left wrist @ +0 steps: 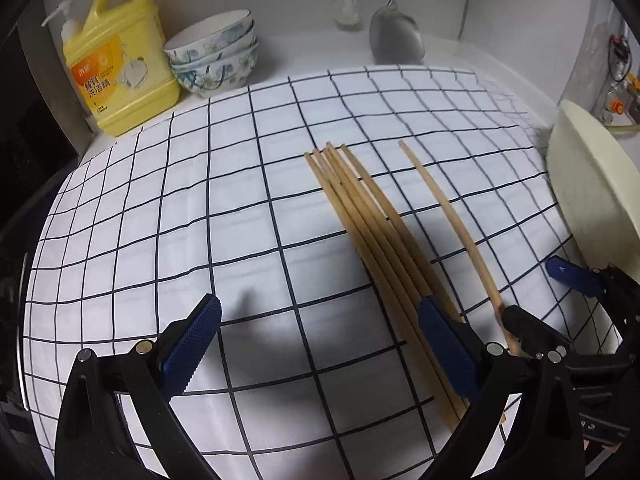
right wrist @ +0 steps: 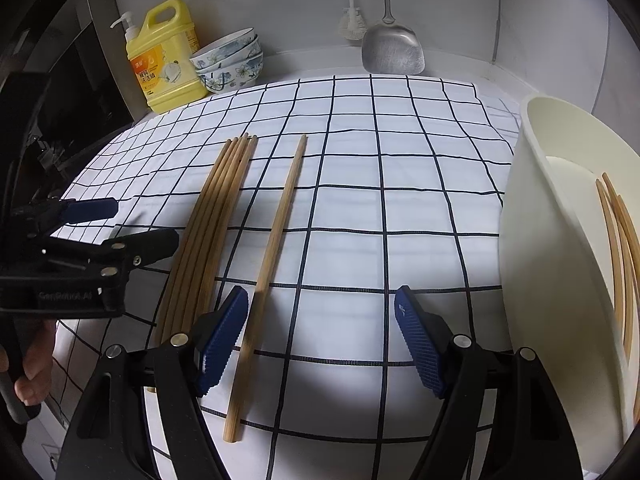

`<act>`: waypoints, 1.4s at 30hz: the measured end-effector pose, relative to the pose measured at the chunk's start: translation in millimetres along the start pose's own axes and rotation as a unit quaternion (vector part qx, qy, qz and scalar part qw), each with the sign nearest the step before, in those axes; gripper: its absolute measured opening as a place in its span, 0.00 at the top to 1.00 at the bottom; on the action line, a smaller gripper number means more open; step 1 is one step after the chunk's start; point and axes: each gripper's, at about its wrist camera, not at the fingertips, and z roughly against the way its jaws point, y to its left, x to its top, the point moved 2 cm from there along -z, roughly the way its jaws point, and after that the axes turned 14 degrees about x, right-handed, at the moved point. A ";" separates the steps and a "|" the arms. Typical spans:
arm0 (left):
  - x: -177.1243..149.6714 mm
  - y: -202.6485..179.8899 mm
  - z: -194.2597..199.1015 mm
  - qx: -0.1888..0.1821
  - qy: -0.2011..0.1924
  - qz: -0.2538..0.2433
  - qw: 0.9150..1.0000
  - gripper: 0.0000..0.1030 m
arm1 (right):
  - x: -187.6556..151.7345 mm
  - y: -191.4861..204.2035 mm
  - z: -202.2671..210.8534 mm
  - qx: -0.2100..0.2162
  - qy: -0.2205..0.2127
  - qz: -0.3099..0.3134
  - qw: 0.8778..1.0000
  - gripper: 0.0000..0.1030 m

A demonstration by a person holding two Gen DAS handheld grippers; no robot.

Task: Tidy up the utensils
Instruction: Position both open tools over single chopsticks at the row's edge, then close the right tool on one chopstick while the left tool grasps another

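Left wrist view: left gripper (left wrist: 320, 344), jaws wide apart and empty, hangs over the checked cloth (left wrist: 200, 200); bundle of chopsticks (left wrist: 372, 232) runs lengthwise away from the camera. Right wrist view: right gripper (right wrist: 320, 340), jaws apart, straddles the single chopstick (right wrist: 272, 252); only here, more chopsticks (right wrist: 620, 248) inside the white bowl (right wrist: 532, 208).

Bundled chopsticks (right wrist: 208, 220), single chopstick (right wrist: 272, 248) beside, flat

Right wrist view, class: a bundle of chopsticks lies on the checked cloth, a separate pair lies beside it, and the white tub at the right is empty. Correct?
Not quite. The white tub is not empty: the right wrist view shows several chopsticks inside it. The bundle and the separate pair do lie on the checked cloth.
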 end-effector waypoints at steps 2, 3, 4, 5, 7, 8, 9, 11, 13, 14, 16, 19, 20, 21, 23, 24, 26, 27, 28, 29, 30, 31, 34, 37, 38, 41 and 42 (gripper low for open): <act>0.8 -2.3 -2.1 0.016 0.012 -0.005 1.000 0.06 | 0.1 -0.2 -0.1 0.000 0.000 0.000 1.000 0.30; 1.4 -3.0 -2.5 0.017 0.015 -0.006 1.000 0.06 | 0.1 -0.2 -0.1 0.000 0.000 0.000 1.000 0.30; 1.6 -4.1 -2.8 0.018 0.018 -0.007 1.000 0.06 | 0.1 -0.2 -0.1 0.000 0.000 0.000 1.000 0.30; 1.9 -5.2 -3.3 0.016 0.022 -0.008 1.000 0.06 | 0.1 -0.2 -0.1 0.000 0.000 0.001 1.000 0.30; 3.6 -6.5 -4.5 0.012 0.028 -0.008 1.000 0.06 | 0.3 -0.1 -0.3 -0.001 0.001 0.002 1.000 0.30; 4.5 -6.6 -5.2 0.011 0.030 -0.007 0.999 0.06 | 0.1 0.3 -0.3 -0.001 0.001 0.002 1.000 0.30; 6.0 -7.5 -6.3 0.011 0.033 -0.007 0.999 0.06 | 0.1 0.4 -0.3 -0.002 0.001 0.002 1.000 0.30; 6.9 -7.8 -8.7 0.015 0.040 -0.006 0.999 0.06 | 0.0 0.3 -0.3 -0.002 0.001 0.002 1.000 0.30; 7.8 -6.0 -11.7 0.016 0.048 -0.001 0.999 0.05 | 0.1 0.3 -0.2 -0.002 0.001 0.003 1.000 0.30; 8.5 -4.4 -12.8 0.014 0.052 0.004 0.999 0.05 | 0.1 0.0 -0.3 -0.002 0.001 0.004 1.000 0.30; 9.6 -2.3 -14.3 0.012 0.057 0.008 0.998 0.05 | 0.3 -0.3 -0.2 -0.002 0.001 0.004 1.000 0.30; 10.5 -0.9 -14.0 0.017 0.056 0.003 0.998 0.06 | 0.3 -0.4 -0.2 -0.002 0.001 0.004 1.000 0.30; 10.6 -0.1 -13.6 0.018 0.055 0.003 0.998 0.06 | 0.3 -0.5 -0.1 -0.002 0.001 0.004 1.000 0.29; 10.5 0.1 -13.5 0.021 0.055 0.003 0.998 0.06 | 0.3 -0.3 -0.2 -0.002 0.001 0.004 1.000 0.29; 9.6 0.5 -14.0 0.029 0.055 0.000 0.998 0.05 | 0.2 -0.3 -0.1 -0.002 0.001 0.005 1.000 0.29; 9.7 0.8 -14.2 0.028 0.054 0.000 0.998 0.05 | 0.4 -0.3 -0.1 -0.003 0.001 0.005 1.000 0.29; 10.5 0.5 -14.0 0.030 0.056 0.001 0.998 0.05 | 0.8 -0.1 -0.2 -0.004 0.002 0.007 1.000 0.29; 11.0 -0.7 -13.5 0.032 0.056 -0.001 0.998 0.05 | 1.0 -0.4 -0.1 -0.004 0.002 0.006 1.000 0.29; 11.7 -2.5 -13.2 0.035 0.054 -0.005 0.998 0.05 | 1.1 -0.5 -0.1 -0.004 0.002 0.007 1.000 0.29; 12.0 -4.7 -13.5 0.044 0.053 -0.010 0.998 0.05 | 1.1 -0.5 -0.1 -0.005 0.002 0.007 1.000 0.29; 12.0 -6.5 -14.5 0.052 0.053 -0.017 0.997 0.05 | 1.0 -0.3 -0.2 -0.006 0.003 0.008 1.000 0.29; 11.6 -6.9 -15.1 0.057 0.050 -0.019 0.997 0.05 | 1.0 -0.2 -0.2 -0.008 0.003 0.010 1.000 0.29; 9.0 -2.4 -14.3 0.055 0.045 -0.016 0.997 0.05 | 0.5 1.3 -1.3 -0.016 0.004 0.016 1.000 0.29; 1.8 4.7 -13.0 0.054 0.034 -0.011 0.998 0.05 | 0.2 3.6 -3.7 -0.027 0.007 0.026 0.999 0.29; -0.6 6.4 -12.1 0.055 0.030 -0.010 0.998 0.05 | 0.2 4.7 -5.0 -0.032 0.008 0.030 0.999 0.29; -7.6 10.0 -10.0 0.054 0.022 0.000 0.998 0.05 | 0.0 7.0 -7.0 -0.041 0.010 0.036 0.998 0.29; -9.6 10.3 -9.0 0.055 0.017 0.003 0.998 0.05 | 0.0 7.7 -7.3 -0.043 0.011 0.037 0.998 0.30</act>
